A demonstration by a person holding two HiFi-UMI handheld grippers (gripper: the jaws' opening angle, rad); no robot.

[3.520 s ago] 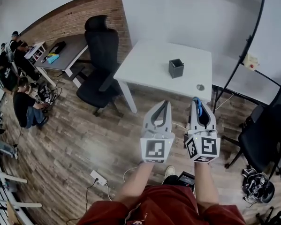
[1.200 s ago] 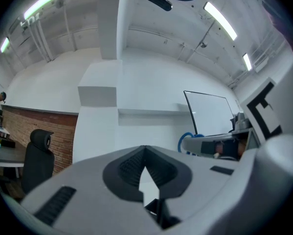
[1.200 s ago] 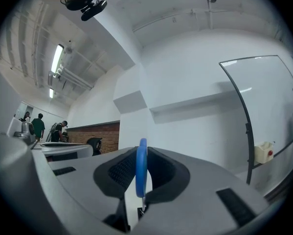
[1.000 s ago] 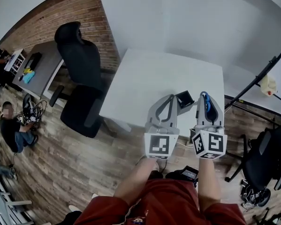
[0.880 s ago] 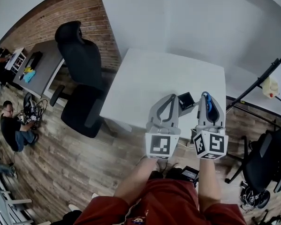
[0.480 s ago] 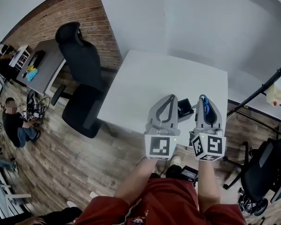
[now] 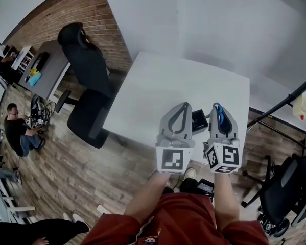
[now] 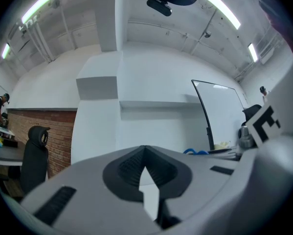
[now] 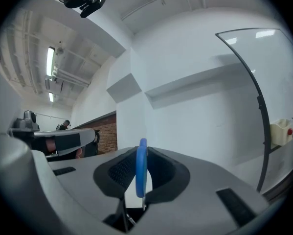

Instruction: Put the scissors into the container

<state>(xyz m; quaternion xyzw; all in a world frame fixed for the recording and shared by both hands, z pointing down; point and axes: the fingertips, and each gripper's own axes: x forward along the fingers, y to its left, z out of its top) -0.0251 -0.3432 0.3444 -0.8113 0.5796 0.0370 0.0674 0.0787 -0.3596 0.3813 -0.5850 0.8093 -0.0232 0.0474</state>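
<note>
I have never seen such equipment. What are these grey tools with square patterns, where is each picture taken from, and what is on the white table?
A person holds two hand tools called grippers, each like tongs with two jaws; the patterned cubes belong to them. The head view comes from a camera on the person's head, looking down: the left gripper shows at left, the right gripper at right. The two gripper views come from a camera on each gripper, looking along its jaws. On the white table stands one small dark container. The right gripper is shut on blue-handled scissors; the left gripper's jaws are together, with nothing between them.
</note>
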